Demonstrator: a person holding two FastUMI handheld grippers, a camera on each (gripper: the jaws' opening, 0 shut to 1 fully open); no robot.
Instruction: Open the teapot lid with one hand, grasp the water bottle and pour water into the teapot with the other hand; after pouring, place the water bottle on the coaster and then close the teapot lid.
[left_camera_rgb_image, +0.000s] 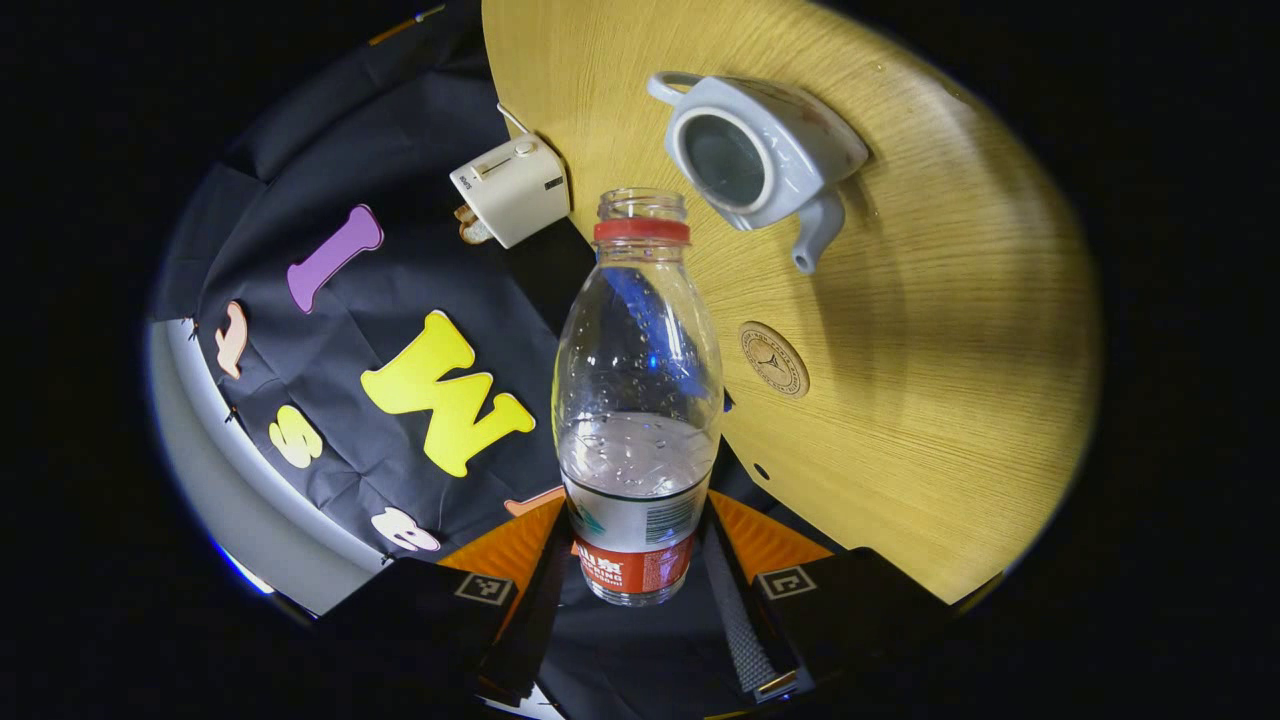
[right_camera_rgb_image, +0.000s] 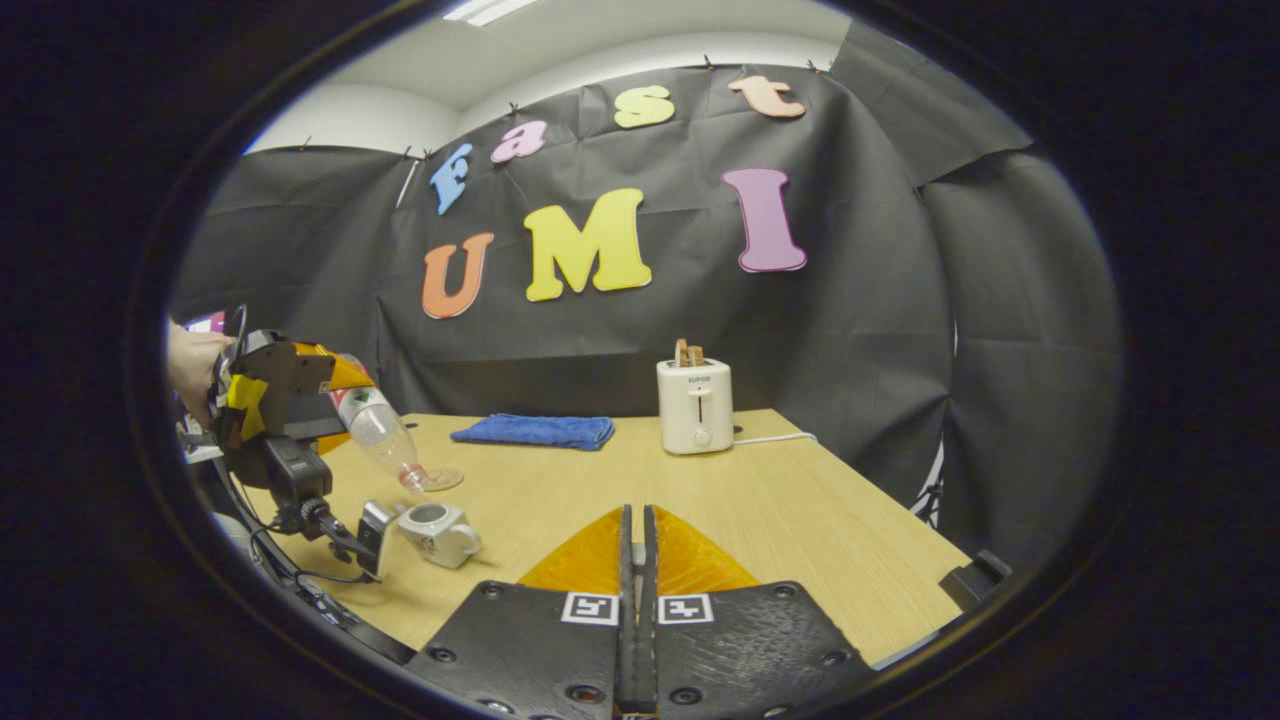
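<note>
My left gripper (left_camera_rgb_image: 636, 560) is shut on the lower body of a clear plastic water bottle (left_camera_rgb_image: 638, 400). The bottle has no cap, a red neck ring and water in its lower part. Past its mouth, a grey-white teapot (left_camera_rgb_image: 760, 150) stands on the table with its opening bare and no lid on it. A round wooden coaster (left_camera_rgb_image: 773, 358) lies just short of the spout. In the right gripper view, a hand holds the left gripper (right_camera_rgb_image: 270, 400) with the bottle (right_camera_rgb_image: 385, 435) tilted mouth-down above the teapot (right_camera_rgb_image: 440, 532). My right gripper (right_camera_rgb_image: 637, 545) is shut over the table, nothing showing between its fingers.
A white toaster (right_camera_rgb_image: 695, 405) holding toast stands at the back of the wooden table (right_camera_rgb_image: 800, 500), its cord trailing to the right. A folded blue cloth (right_camera_rgb_image: 535, 430) lies to its left. The toaster (left_camera_rgb_image: 512, 190) sits near the table's edge, beyond the bottle's mouth.
</note>
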